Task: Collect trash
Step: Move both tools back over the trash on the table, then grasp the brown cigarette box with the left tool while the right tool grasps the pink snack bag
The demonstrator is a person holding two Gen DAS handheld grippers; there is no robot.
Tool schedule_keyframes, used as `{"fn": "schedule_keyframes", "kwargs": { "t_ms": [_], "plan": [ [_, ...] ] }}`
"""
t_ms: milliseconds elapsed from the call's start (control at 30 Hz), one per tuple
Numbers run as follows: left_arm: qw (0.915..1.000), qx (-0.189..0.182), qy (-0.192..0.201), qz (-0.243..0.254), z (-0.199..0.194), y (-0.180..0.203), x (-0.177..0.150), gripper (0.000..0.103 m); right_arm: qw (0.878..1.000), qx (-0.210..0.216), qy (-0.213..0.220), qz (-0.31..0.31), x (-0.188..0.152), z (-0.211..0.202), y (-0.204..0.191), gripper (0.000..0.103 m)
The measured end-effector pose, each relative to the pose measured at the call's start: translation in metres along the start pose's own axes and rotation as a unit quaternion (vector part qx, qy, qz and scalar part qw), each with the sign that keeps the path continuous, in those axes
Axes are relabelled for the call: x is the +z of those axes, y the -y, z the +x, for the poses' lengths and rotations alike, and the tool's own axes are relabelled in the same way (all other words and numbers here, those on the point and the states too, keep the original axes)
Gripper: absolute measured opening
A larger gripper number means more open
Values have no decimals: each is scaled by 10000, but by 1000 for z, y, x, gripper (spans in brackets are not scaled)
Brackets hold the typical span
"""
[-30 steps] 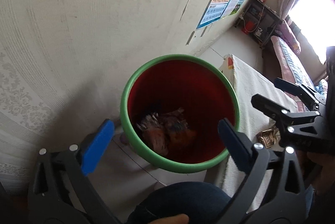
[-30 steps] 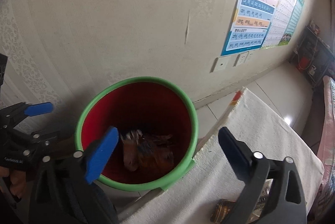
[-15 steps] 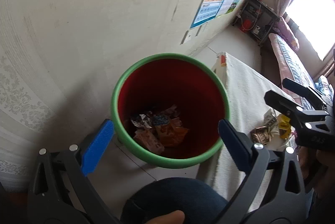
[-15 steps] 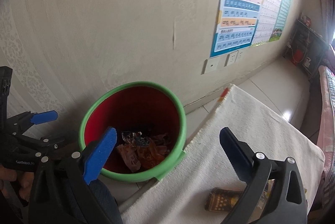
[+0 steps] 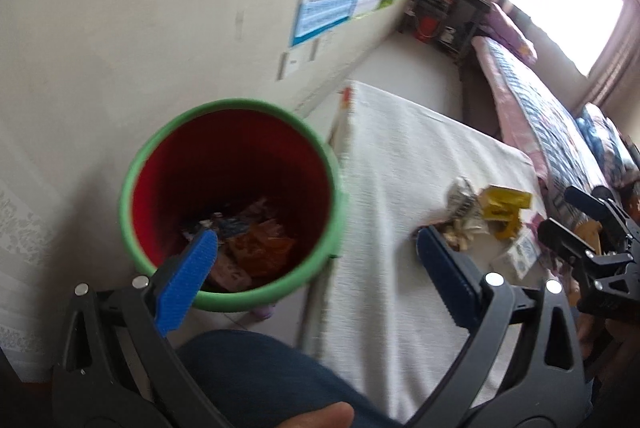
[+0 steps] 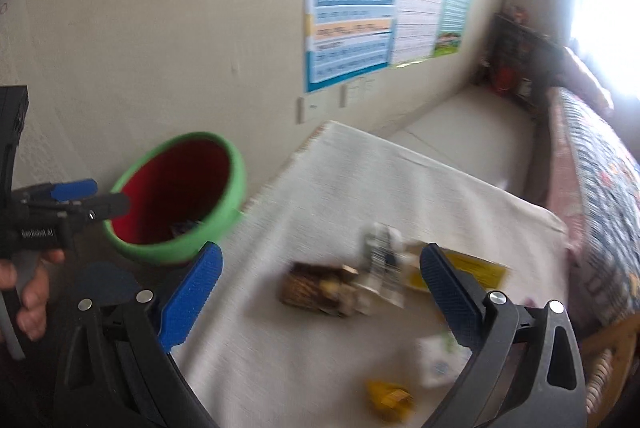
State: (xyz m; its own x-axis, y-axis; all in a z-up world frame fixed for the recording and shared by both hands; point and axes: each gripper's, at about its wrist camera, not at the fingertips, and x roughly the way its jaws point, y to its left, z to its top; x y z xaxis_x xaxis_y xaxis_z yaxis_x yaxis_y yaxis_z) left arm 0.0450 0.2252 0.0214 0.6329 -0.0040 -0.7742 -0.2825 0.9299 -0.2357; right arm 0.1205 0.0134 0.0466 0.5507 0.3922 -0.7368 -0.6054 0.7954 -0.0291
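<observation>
White cloth covers the bench (image 6: pixel 320 188), where wrappers (image 6: pixel 340 288) lie near the bin (image 6: pixel 224 220); with both claws, left (image 5: pixel 316 284) and right (image 6: pixel 320 292), gaping empty, I'd lower right squarely over one wrapper.

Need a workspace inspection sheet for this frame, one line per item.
Surface: white woven cloth on table, wrappers lying on it.
Job's things: green-rimmed red bin beside the table, wrappers inside; brown wrapper, yellow packet on the cloth.
Clutter: nothing seen.
Grippers: left tongs open, empty, over the bin; right tongs open, empty, over the wrappers.
Cables: nothing seen.
Surroundings: wall poster, patterned bed.
</observation>
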Motion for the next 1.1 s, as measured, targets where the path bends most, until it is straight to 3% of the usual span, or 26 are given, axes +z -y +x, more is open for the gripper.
{"fn": "schedule_keyframes", "kwargs": {
  "t_ms": [233,600,833,1100],
  "plan": [
    [9984,-363,-152,408,11,62,-7,98,9980,-447,-8,455,-39,-33,69,96],
    [9925,-608,-411,982,34,130,-16,98,9912,-912,-160,947,-90,-58,141,96],
    [9877,-625,-598,1304,48,151,-22,98,9860,-1140,-347,1163,-115,-59,176,96],
    [9786,-356,-798,1862,68,167,-29,98,9841,-1236,-572,1144,-128,-48,196,96]
  ]
}}
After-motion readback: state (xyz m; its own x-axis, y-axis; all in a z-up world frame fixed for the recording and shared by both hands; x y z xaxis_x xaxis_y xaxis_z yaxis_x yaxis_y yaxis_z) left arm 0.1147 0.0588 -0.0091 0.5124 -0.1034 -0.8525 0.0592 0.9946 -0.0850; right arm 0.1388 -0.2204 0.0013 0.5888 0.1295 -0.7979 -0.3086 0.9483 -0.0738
